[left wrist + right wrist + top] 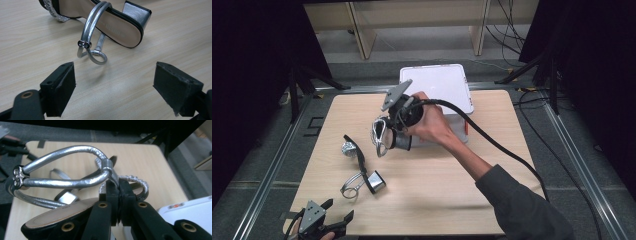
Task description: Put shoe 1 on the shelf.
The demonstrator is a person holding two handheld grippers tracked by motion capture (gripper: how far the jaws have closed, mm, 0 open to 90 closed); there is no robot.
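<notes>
Right gripper point(388, 131) clamped on one silver sandal point(381, 136), up beside the white box point(447, 85). Other sandal point(362, 172) lying on the tabletop point(492, 165), near the wide-open, empty left gripper point(337, 215). Maybe halfway.

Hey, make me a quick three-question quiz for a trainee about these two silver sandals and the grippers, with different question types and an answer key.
1. True or false: the right gripper has its jaws closed on a strap of the lifted sandal.
2. Multiple choice: the second sandal is (A) inside the white box, (B) lying on its side on the table, (C) held in the left gripper.
3. Fill in: the left gripper has its jaws ____ and holds nothing.

Key:
1. True; the strap is pinched between the closed jaws, above the table.
2. B; it lies on the wood, in front of the left gripper, with the white box at the far edge.
3. Open.
</notes>
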